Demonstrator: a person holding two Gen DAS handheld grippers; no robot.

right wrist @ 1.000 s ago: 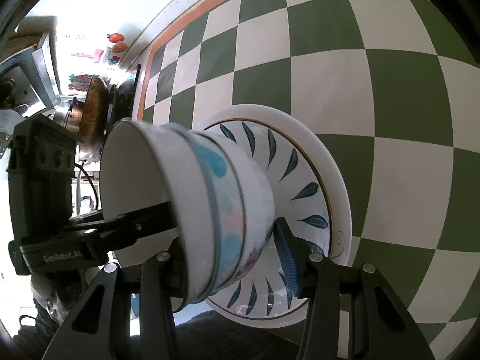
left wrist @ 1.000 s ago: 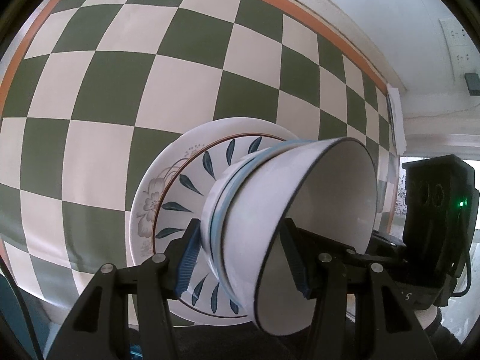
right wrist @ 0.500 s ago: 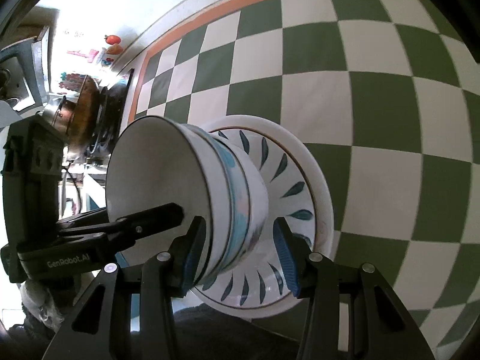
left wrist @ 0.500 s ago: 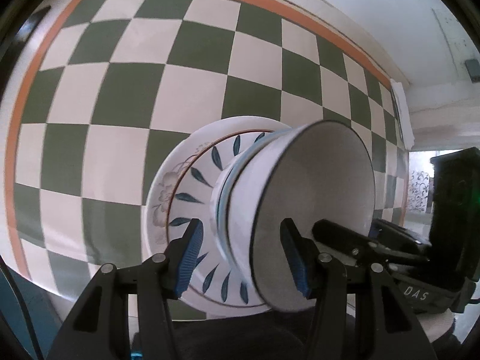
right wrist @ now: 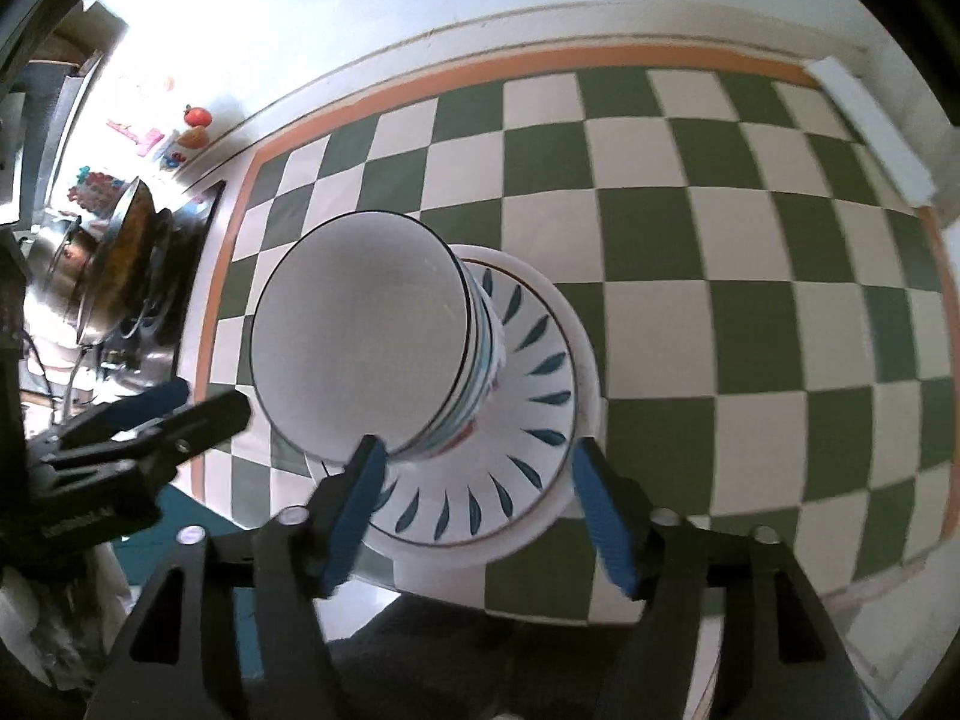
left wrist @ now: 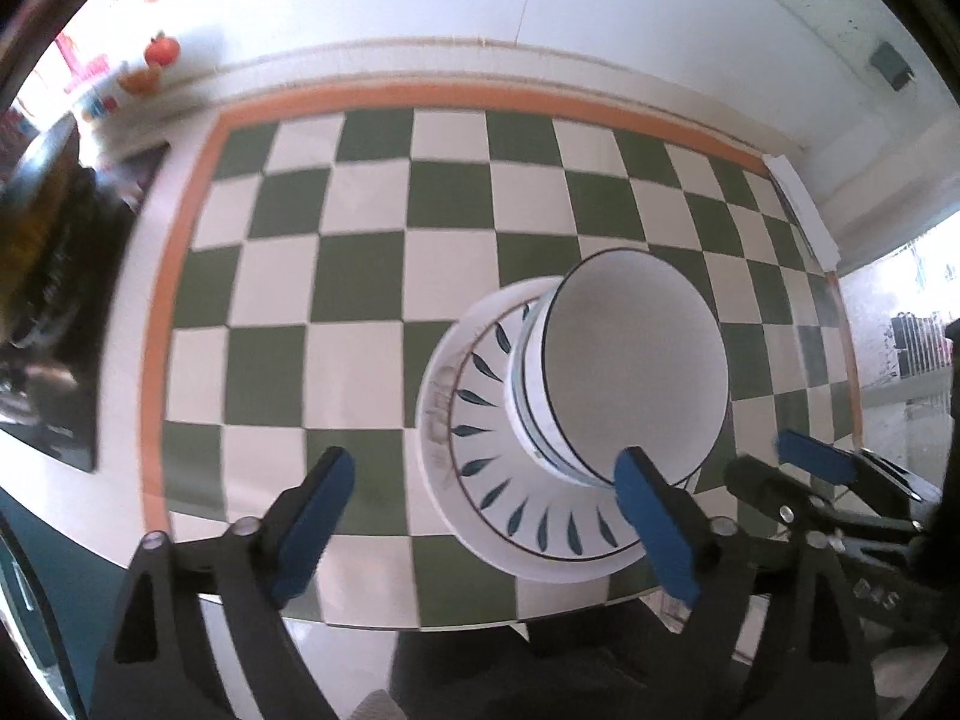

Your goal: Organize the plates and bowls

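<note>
White nested bowls (left wrist: 624, 378) now stand free on the leaf-patterned plates (left wrist: 480, 420), on the checked tablecloth (left wrist: 360, 276). Left gripper (left wrist: 486, 516) and right gripper (right wrist: 480, 498) have released and backed off, jaws spread; stacking looks complete.

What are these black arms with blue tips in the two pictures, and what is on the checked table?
They are two hand-held grippers, each carried by a person, each with a camera looking along its fingers. One picture comes from the left gripper, the other from the right gripper. On the green-and-white checked tablecloth lies a stack of white plates, the top one with blue leaf marks, and on it stands a stack of white bowls with dark rims. Both grippers are open and hold nothing.
</note>
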